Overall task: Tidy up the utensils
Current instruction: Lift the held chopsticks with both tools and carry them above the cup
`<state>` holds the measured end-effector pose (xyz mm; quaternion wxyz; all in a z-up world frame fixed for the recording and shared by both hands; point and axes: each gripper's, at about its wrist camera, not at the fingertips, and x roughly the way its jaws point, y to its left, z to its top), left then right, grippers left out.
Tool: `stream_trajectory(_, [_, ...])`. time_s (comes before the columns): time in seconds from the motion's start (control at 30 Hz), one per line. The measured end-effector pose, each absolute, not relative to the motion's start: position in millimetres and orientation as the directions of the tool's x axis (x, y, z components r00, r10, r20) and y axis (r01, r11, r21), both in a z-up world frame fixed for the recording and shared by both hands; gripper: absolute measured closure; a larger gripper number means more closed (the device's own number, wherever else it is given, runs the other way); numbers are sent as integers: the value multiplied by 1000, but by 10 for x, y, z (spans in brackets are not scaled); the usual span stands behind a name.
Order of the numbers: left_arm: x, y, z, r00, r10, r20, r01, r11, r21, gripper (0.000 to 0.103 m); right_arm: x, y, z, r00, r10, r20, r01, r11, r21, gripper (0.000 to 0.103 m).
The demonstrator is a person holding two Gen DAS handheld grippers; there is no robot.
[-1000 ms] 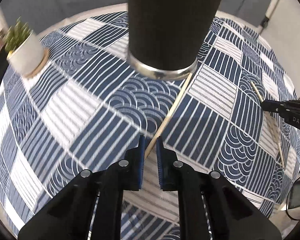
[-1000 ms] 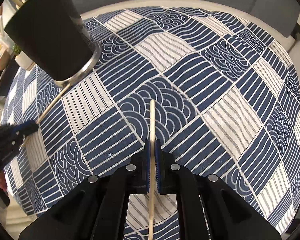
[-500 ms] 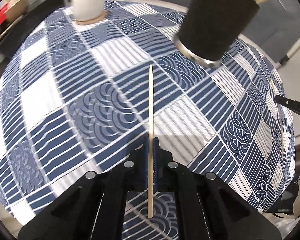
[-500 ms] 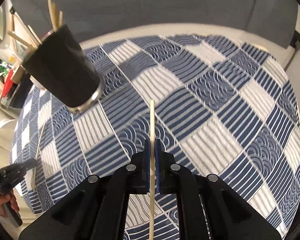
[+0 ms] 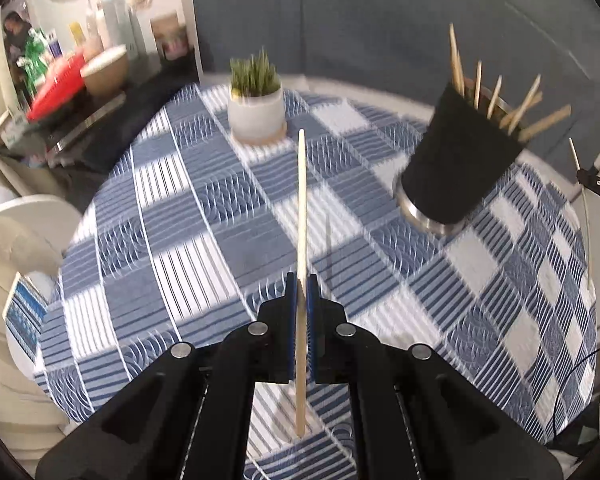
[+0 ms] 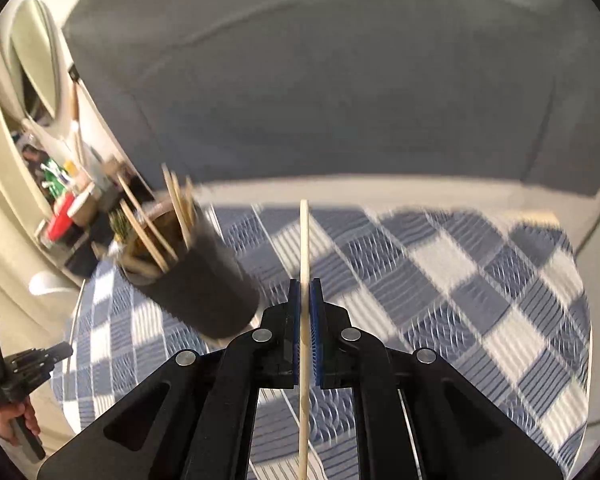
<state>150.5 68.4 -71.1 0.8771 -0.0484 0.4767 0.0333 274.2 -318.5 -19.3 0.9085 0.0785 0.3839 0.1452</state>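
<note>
Nearing the end: left tool (image 5: 301,280) pinching one chopstick (image 5: 301,208), right tool (image 6: 305,284) pinching another chopstick (image 6: 305,240), both clear of the tabletop (image 5: 172,216). Black holder (image 5: 458,160) already bristling with sticks; none seen loose on the cloth. Left: dropping both in.

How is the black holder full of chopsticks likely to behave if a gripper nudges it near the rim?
The black holder is tall over a narrow metal base, so it is probably apt to tip when nudged high up. The chopsticks in it lean loosely in different directions, so they would likely shift and rattle. The patterned tablecloth might drag at the base rather than let it slide.
</note>
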Motion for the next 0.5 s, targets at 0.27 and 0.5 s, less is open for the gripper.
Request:
stream_trajectory(0.27, [2057, 463, -144, 650, -26, -759, -39, 997, -68, 99, 3111, -3072, 379, 764, 369, -529, -259, 926, 273, 98])
stream_trajectory(0.5, [2600, 199, 180, 733, -169, -659, 69, 982, -174, 99, 3320, -2936, 666, 779, 468, -417, -346, 876, 336, 98])
